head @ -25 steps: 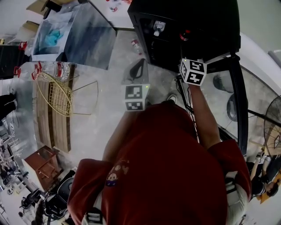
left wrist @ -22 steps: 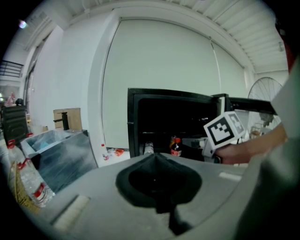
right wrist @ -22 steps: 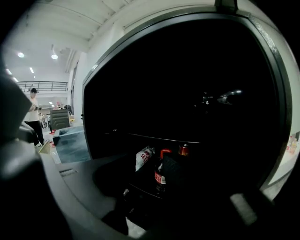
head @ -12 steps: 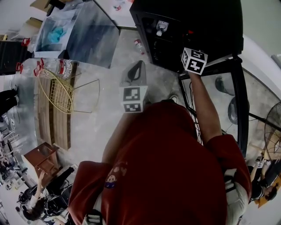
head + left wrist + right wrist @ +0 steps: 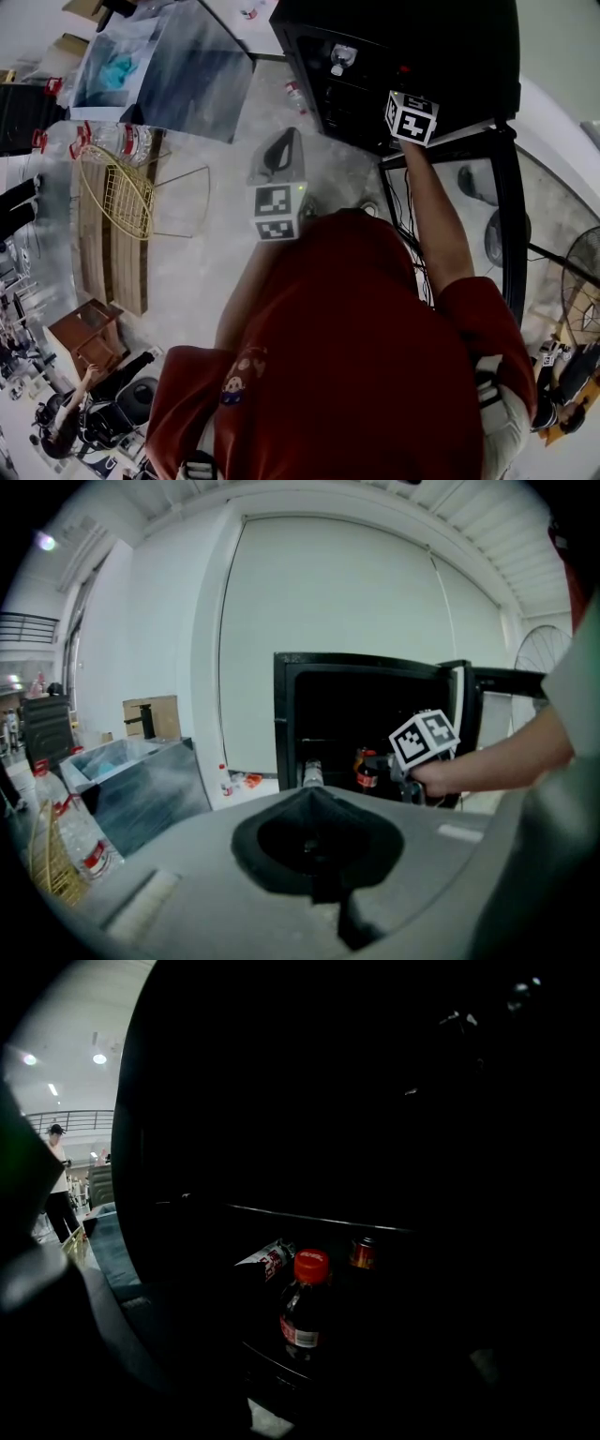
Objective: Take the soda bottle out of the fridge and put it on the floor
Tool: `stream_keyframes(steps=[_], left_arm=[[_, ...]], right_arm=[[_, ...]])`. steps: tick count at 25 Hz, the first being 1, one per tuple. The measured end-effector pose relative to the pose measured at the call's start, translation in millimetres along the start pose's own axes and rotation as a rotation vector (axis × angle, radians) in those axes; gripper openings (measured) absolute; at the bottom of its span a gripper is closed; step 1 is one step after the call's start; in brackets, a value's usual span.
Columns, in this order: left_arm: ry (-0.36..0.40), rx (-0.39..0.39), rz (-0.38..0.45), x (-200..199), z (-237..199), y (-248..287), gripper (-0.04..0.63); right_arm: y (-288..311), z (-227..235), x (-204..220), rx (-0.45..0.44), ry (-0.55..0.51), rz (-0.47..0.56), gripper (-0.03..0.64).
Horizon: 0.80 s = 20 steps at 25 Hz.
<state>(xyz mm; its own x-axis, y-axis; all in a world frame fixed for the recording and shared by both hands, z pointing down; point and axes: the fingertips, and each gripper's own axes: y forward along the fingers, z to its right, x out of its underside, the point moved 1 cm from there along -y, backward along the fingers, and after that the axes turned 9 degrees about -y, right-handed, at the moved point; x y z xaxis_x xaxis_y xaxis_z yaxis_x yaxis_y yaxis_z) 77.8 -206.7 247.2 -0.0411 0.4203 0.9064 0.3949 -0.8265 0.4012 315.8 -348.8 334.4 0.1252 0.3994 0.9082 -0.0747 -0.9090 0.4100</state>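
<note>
As its fingers have just spread, pinching nothing, the right gripper (image 5: 382, 759) faces a red-capped dark plastic soda bottle (image 5: 304, 1312) in the far black fridge (image 5: 450, 47). The left gripper (image 5: 281, 155) has its fingers pressed together.

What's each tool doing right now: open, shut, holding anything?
Left tool: shut, holding nothing.
Right tool: open, its jaws have just been opening; nothing gripped, soda bottle stands just ahead in the fridge.

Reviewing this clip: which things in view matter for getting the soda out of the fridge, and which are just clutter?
Belongs to the job:
soda bottle, fridge, floor.

Just lying about:
water bottles, yellow wire basket, steel basin, fan, can beside the soda.
</note>
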Motion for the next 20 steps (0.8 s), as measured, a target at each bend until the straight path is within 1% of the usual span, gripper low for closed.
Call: stream_keyframes(steps=[10,15,18,20], left_arm=[[-0.014,-0.046,-0.001,4,-9,-4,0.002],[-0.024,-0.059,-0.003,6,-13,-5,0.002],[-0.026,-0.057,-0.009,8,-13,-5,0.002],[-0.025,-0.054,-0.011,8,-13,-4,0.002]], right_arm=[[24,10,4,-0.004,-0.002,-0.044,0.212],[29,14,8,0.025,-0.02,-0.054,0.209],[28,13,7,0.027,-0.025,-0.05,0.17],[28,13,7,0.028,-0.026,-0.047,0.163]])
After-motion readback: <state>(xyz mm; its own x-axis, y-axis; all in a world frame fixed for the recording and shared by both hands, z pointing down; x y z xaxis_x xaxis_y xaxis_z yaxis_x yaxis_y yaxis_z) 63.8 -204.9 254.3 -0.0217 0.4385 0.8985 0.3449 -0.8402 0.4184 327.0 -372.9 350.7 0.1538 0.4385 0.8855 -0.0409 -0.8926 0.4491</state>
